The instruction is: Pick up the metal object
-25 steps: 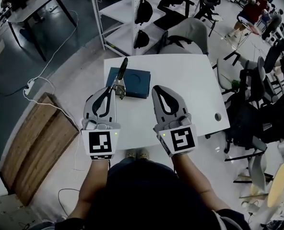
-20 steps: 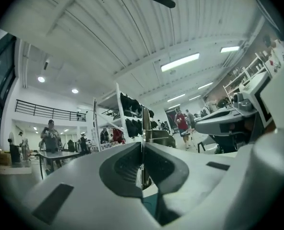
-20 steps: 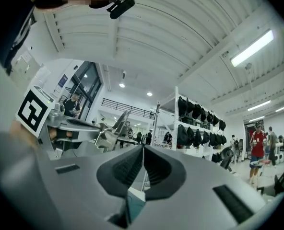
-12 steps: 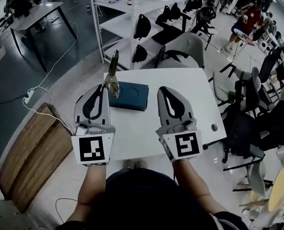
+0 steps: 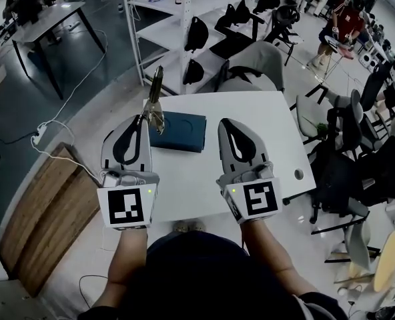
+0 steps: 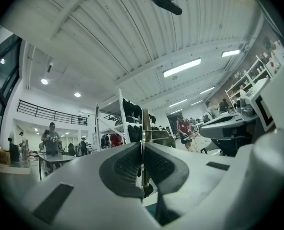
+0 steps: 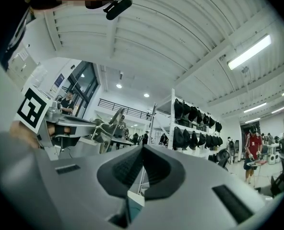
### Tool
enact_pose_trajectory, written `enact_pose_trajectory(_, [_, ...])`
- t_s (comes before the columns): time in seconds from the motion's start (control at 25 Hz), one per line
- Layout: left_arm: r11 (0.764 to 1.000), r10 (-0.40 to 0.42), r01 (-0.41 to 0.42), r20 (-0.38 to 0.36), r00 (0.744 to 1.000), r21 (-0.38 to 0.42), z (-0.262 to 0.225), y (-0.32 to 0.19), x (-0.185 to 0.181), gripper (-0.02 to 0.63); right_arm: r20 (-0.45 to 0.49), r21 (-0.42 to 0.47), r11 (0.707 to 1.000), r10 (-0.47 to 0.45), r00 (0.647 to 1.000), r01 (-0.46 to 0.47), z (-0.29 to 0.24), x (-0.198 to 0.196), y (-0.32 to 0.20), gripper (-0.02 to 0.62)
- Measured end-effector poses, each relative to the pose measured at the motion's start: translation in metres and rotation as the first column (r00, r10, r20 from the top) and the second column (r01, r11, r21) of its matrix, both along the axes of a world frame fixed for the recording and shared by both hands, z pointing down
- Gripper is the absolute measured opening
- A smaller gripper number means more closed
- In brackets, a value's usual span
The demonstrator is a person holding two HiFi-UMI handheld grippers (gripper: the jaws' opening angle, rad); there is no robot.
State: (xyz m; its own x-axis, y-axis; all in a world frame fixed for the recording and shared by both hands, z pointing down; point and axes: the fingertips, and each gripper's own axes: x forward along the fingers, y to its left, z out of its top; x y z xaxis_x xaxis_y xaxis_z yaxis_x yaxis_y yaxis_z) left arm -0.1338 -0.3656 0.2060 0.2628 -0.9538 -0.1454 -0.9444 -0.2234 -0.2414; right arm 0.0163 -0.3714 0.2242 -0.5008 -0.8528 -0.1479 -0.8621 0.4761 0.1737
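Left gripper (image 5: pixel 143 121), grey plastic with a black-and-white marker cube, is clamping the slim silvery metal object (image 5: pixel 156 97) between its pressed-together jaws. The piece is sticking up and away from me over the far left corner of the white rectangular table (image 5: pixel 277 145), held off the tabletop. In the left gripper view the object's (image 6: pixel 146 128) lower end is disappearing between the pads, so its full shape is escaping me. Right gripper (image 5: pixel 225 124), of the same grey build, is hovering to the right of the left one, apart from it, with its jaws clenched on nothing.

I am counting two grippers, one metal object and one table. One flat dark-teal rectangular pad (image 5: pixel 184 131) is lying on the far left of the tabletop, its left edge hiding behind the left gripper. Black bags (image 5: pixel 197 33) are hanging on the white shelf rack (image 5: pixel 184 19) beyond the table, overlapping too much for me to count them.
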Motion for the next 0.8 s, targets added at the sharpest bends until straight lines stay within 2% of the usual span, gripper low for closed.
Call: enact_pose_trajectory(0.8, [1.0,0.015,-0.015,-0.004,1.0,-0.007,0.012,-0.007,-0.007,0.028,0.005,-0.022,1.0,-0.018,1.0,0.018,0.015,-0.014,-0.006,0.026])
